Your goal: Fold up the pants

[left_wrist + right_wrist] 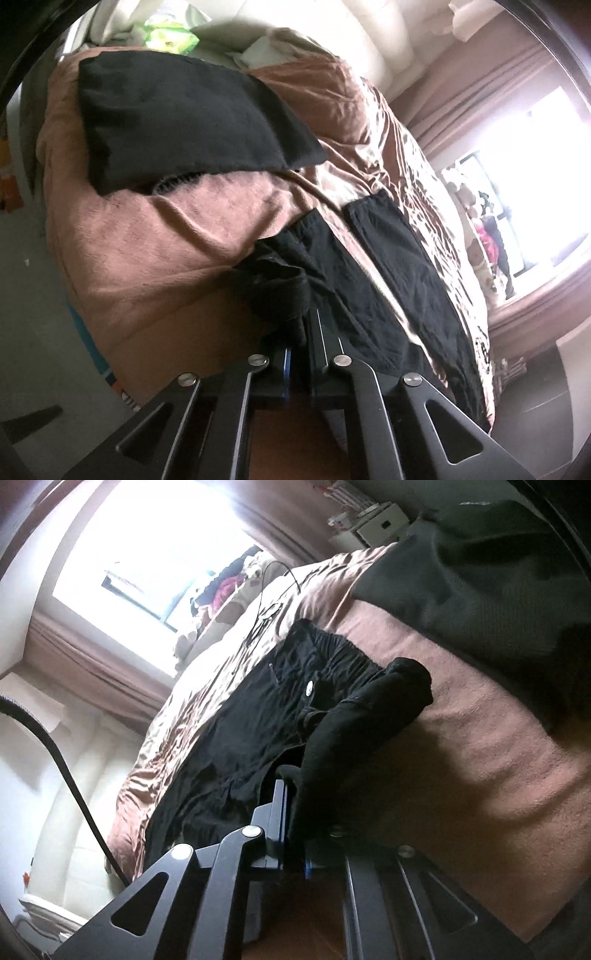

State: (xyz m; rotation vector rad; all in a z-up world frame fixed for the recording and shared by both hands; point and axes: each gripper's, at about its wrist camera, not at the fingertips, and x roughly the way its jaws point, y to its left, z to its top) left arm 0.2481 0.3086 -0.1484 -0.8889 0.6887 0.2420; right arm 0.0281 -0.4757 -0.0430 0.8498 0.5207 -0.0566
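Note:
Black pants (369,288) lie stretched along a bed covered with a pink-brown blanket (166,240). In the left wrist view my left gripper (301,332) is shut on a bunched edge of the pants, lifted slightly off the blanket. In the right wrist view the pants (240,720) show a waistband with a white button (308,688) at the far end. My right gripper (291,794) is shut on a raised fold of the black fabric, which drapes over its right finger and hides it.
A black folded cloth or pillow (177,118) rests further up the bed. A dark grey blanket (480,572) covers the bed's far right. A thin cable (266,590) lies on the bedding and a thick black cable (74,775) hangs at left. A bright window (155,546) has curtains.

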